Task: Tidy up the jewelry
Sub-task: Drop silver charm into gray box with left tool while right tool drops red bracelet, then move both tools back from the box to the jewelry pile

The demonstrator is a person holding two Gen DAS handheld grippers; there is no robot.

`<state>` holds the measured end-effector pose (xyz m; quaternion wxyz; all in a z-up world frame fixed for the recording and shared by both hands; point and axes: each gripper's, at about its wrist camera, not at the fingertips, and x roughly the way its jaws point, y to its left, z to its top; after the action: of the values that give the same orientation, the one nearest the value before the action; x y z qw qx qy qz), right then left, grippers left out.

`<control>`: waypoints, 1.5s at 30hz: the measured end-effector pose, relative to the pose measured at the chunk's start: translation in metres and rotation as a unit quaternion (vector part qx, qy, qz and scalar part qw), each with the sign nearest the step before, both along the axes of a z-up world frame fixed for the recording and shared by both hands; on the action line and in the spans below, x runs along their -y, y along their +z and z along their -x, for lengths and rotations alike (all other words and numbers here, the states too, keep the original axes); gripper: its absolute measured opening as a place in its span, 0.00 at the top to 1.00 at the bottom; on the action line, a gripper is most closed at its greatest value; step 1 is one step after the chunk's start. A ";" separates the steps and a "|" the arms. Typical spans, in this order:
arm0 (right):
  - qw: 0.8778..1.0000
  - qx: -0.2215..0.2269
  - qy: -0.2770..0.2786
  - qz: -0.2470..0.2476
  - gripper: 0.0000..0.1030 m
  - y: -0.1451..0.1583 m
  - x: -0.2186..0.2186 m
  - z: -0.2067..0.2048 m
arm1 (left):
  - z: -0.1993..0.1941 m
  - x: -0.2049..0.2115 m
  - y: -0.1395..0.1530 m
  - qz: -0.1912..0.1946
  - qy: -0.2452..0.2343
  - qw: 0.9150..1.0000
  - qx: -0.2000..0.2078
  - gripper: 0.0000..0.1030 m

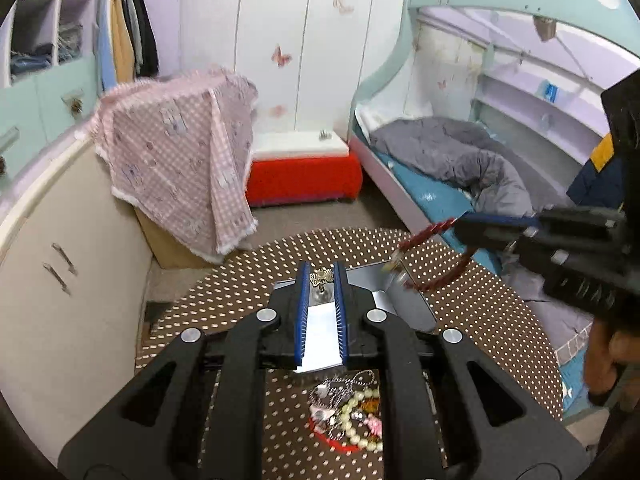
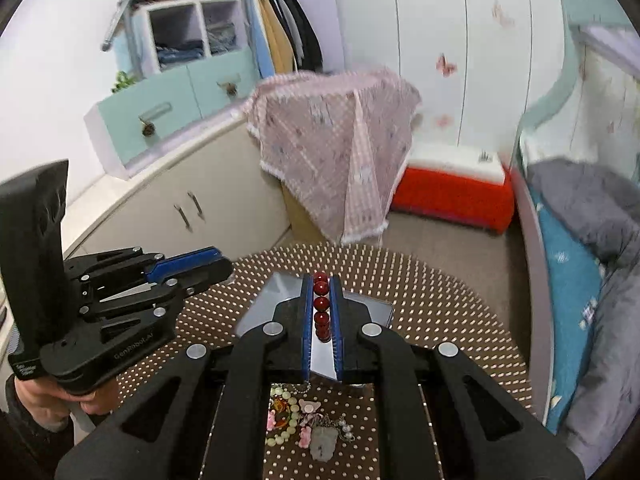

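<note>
Two grips: right gripper (image 2: 322,308) fingers clamp round dark-red beads (image 2: 321,303) (glossy); left gripper (image 1: 322,280) pinches a brooch (image 1: 322,277).

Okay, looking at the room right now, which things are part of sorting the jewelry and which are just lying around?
Part of the job:
- red bead bracelet, pinched in the right gripper
- small metal charm, between the left gripper fingertips
- jewelry pile on the dotted table
- silver box

Just lying about:
- pink checked cloth
- red stool
- grey blanket
- hanging clothes
</note>
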<state>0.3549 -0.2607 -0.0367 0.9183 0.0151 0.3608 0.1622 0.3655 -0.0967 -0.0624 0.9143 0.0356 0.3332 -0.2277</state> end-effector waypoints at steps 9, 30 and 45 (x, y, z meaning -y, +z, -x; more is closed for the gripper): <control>0.995 0.004 -0.081 -0.053 0.12 -0.014 0.039 0.010 | -0.006 -0.020 -0.004 -0.016 0.083 0.996 0.021 0.06; 0.978 0.147 -0.138 -0.056 0.08 0.039 0.042 0.146 | 0.111 -0.081 0.010 0.009 0.148 0.986 0.073 0.06; 0.992 0.029 -0.125 0.005 0.08 -0.050 0.029 0.138 | 0.117 -0.064 -0.048 -0.047 0.134 0.989 0.027 0.06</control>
<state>0.2171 -0.2901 -0.0866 0.9416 0.0511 0.3299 0.0449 0.2489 -0.0324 -0.1106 0.9427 0.0395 0.3200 -0.0862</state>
